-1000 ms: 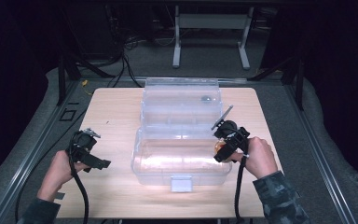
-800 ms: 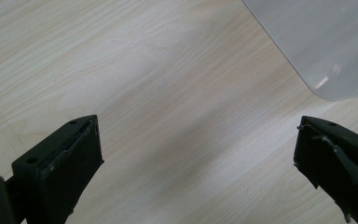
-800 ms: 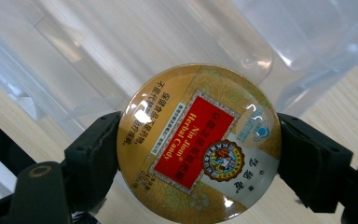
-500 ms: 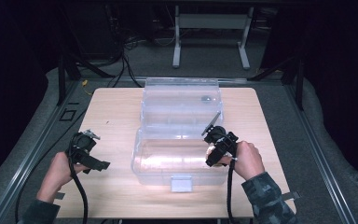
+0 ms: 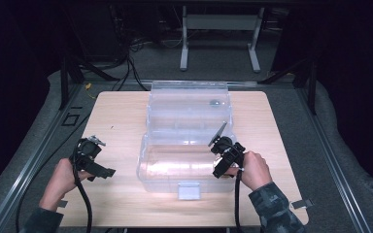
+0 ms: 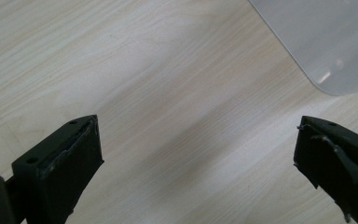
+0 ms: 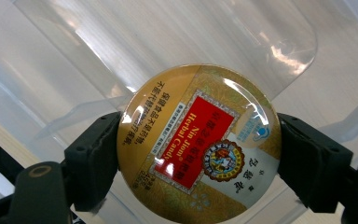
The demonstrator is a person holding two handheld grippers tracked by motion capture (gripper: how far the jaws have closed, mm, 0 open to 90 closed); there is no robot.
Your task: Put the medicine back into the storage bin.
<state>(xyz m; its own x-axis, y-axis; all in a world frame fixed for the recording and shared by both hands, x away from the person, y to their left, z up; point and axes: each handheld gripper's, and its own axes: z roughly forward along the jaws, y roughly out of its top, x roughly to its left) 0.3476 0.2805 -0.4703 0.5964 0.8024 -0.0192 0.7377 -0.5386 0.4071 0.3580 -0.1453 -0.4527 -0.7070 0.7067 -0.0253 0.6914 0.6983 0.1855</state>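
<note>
From above, we are holding the right tongs over the clear box on the table; left tongs are gaping wide, empty; right tongs are clamping the round candy tin by its rim; any twist risks it slipping.

Glossy candy tin; clear smooth plastic bin; matt wood table
</note>
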